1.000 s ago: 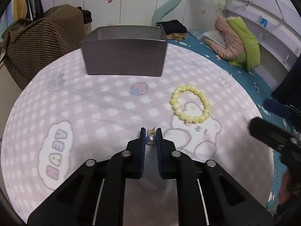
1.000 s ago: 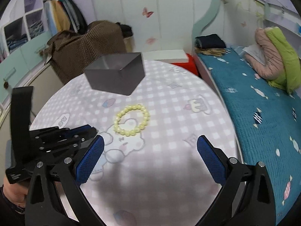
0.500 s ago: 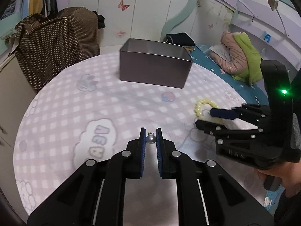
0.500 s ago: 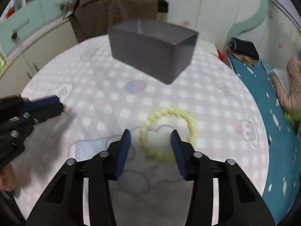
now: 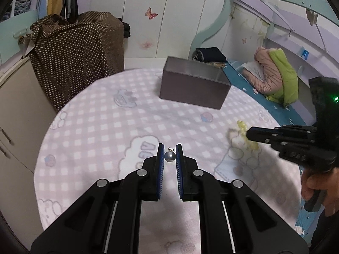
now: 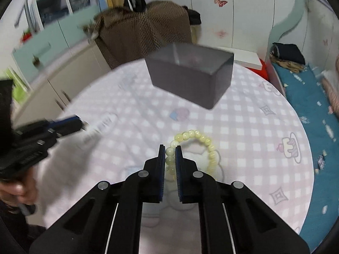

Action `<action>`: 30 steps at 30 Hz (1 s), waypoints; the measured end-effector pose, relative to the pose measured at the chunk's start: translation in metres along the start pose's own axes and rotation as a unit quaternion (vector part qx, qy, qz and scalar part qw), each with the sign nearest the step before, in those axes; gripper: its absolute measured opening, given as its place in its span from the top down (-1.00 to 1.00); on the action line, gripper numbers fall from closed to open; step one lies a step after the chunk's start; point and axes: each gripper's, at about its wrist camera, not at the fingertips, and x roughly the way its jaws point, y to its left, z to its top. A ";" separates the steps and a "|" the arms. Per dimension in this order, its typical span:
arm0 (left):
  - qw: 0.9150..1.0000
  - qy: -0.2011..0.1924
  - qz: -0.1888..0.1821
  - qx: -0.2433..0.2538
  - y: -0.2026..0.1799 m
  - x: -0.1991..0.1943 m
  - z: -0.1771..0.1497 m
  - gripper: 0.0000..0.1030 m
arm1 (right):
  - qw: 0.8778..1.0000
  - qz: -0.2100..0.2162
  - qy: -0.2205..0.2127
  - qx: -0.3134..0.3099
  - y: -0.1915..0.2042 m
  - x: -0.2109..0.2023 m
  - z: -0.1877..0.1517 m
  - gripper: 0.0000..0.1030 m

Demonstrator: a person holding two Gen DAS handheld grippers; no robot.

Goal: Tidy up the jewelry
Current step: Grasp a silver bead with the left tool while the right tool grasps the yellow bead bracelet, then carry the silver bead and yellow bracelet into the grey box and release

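My left gripper [image 5: 170,155] is shut on a small grey pearl earring [image 5: 169,156] and holds it above the round table [image 5: 95,127]. My right gripper [image 6: 170,155] is shut on the yellow bead bracelet [image 6: 208,146], gripping its left side; the rest of the loop hangs to the right. In the left wrist view the right gripper [image 5: 252,134] is at the right with the bracelet [image 5: 243,126] blurred at its tip. The dark grey box [image 5: 193,89] stands open at the far side of the table, also seen in the right wrist view [image 6: 190,80].
A brown dotted cloth covers furniture [image 5: 78,55] behind the table on the left. A bed with a teal sheet [image 6: 313,105] and a pink and green jacket [image 5: 275,74] lies to the right. Cabinets [image 6: 42,63] stand at the left.
My right gripper moved in on the bracelet and shut on its left side. My left gripper kept hold of the pearl earring and rose and swung left, away from the bracelet.
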 end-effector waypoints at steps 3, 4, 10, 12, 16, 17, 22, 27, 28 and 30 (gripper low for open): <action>1.000 -0.009 0.000 0.000 0.001 -0.006 0.009 0.79 | 0.999 0.027 -0.019 0.012 0.002 -0.015 0.012 0.85; 1.000 -0.013 0.000 0.001 0.000 -0.008 0.012 0.79 | 0.999 0.036 -0.025 0.014 0.003 -0.020 0.016 0.85; 0.999 -0.036 -0.005 0.015 -0.003 -0.022 0.044 0.79 | 0.996 0.062 -0.058 0.010 0.014 -0.045 0.043 0.85; 0.999 -0.044 -0.001 0.022 -0.004 -0.025 0.058 0.79 | 0.996 0.064 -0.066 0.006 0.016 -0.051 0.051 0.85; 0.998 -0.049 -0.007 0.026 -0.004 -0.023 0.085 0.79 | 0.995 0.064 -0.082 0.002 0.017 -0.061 0.070 0.85; 0.998 -0.050 -0.009 0.027 -0.004 -0.022 0.094 0.79 | 0.994 0.065 -0.087 0.001 0.016 -0.063 0.076 0.85; 0.998 -0.049 -0.023 0.036 -0.012 -0.008 0.133 0.79 | 0.992 0.064 -0.107 0.001 0.011 -0.071 0.109 0.84; 0.998 -0.034 -0.041 0.042 -0.025 0.019 0.172 0.79 | 0.991 0.060 -0.123 0.008 0.002 -0.074 0.141 0.84; 0.998 -0.030 -0.043 0.042 -0.027 0.025 0.178 0.79 | 0.991 0.058 -0.124 0.011 -0.002 -0.072 0.150 0.84; 0.998 -0.018 -0.046 0.045 -0.032 0.041 0.193 0.79 | 0.991 0.056 -0.124 0.016 -0.006 -0.068 0.158 0.84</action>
